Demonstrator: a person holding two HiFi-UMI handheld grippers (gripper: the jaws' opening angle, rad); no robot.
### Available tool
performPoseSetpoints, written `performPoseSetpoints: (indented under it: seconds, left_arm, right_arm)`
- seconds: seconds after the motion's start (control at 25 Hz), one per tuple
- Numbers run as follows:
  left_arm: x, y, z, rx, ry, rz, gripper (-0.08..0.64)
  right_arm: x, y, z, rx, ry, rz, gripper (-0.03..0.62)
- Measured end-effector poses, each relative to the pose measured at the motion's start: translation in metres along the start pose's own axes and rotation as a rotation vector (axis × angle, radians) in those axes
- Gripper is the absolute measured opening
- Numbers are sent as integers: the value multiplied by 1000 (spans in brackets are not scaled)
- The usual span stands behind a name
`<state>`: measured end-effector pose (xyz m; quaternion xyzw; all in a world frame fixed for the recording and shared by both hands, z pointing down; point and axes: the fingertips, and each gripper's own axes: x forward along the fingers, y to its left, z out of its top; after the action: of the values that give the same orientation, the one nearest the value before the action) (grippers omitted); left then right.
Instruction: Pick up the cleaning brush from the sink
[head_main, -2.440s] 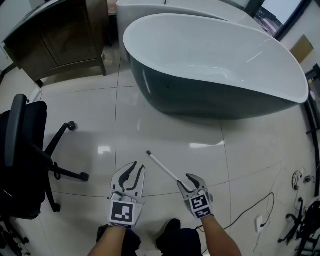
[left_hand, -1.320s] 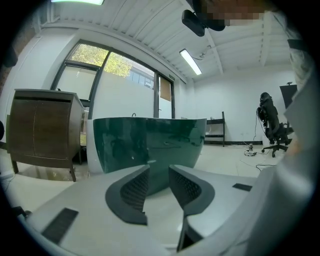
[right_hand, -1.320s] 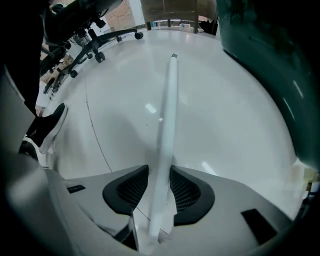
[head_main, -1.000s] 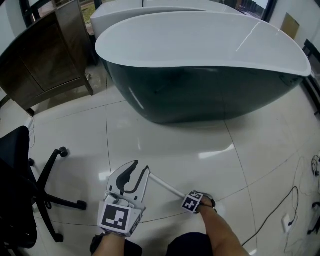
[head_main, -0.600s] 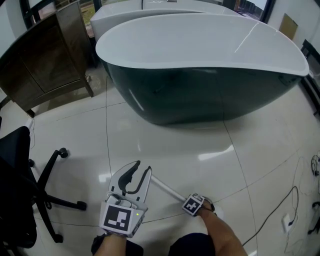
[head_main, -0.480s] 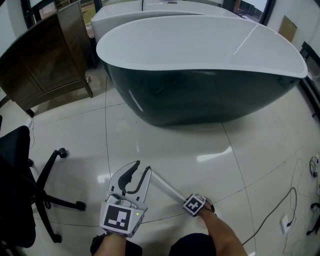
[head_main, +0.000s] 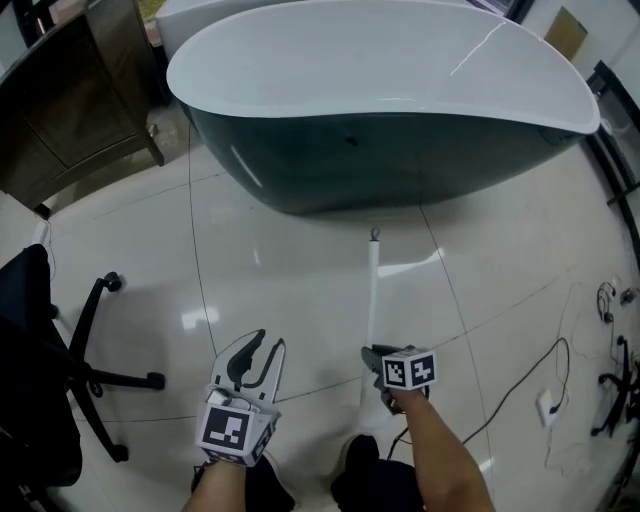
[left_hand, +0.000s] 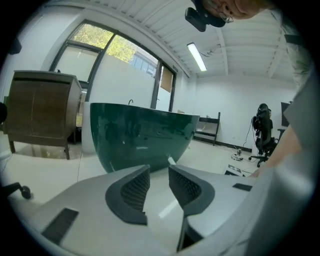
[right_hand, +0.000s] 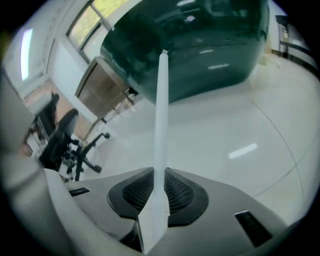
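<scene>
The cleaning brush shows as a long slim white handle (head_main: 372, 290) with a small loop at its far end; its head is hidden. My right gripper (head_main: 378, 362) is shut on the handle's near end and holds it above the floor, pointing at the tub. In the right gripper view the handle (right_hand: 161, 110) runs straight up between the pads of the right gripper (right_hand: 159, 192). My left gripper (head_main: 250, 355) stands open to the left with nothing between its fingers; in its own view the left gripper (left_hand: 159, 187) faces the tub.
A large tub (head_main: 400, 165), dark green outside and white inside, stands ahead on the glossy tiled floor. A black office chair (head_main: 45, 340) is at the left, a wooden cabinet (head_main: 70, 110) at the back left. Cables (head_main: 545, 405) lie on the floor at the right.
The right gripper rose off the floor with the handle and rolled; the handle, earlier slanting left along the floor, now points straight at the tub. The left gripper shifted a little.
</scene>
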<state>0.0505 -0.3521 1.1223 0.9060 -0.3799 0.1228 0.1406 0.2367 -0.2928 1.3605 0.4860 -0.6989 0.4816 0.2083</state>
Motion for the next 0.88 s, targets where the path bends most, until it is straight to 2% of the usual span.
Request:
performPoseSetpoints:
  seconds: [0.16, 0.24, 0.32, 0.4, 0.56, 0.68, 0.88]
  left_arm:
    - [-45, -21, 10, -98, 68, 38, 107]
    - [-73, -24, 29, -94, 113, 54, 107]
    - [-105, -26, 66, -67, 146, 64, 107]
    - [-135, -30, 120, -34, 155, 75, 107]
    - [-195, -46, 263, 19, 143, 91, 107]
    - [-244, -73, 373, 47, 136, 87, 107]
    - [-331, -121, 524, 67, 120, 56, 107]
  right_arm:
    - [-87, 37, 40, 157, -155, 22, 58]
    - [-130, 60, 63, 189, -202, 24, 58]
    - [-176, 87, 89, 216, -245, 29, 58]
    - [-234, 116, 119, 254, -299, 32, 58]
    - [-375, 192, 191, 359, -435, 66, 58]
    - [-493, 255, 243, 426, -552, 98, 58]
    - [-667, 356, 309, 499, -722, 132, 58]
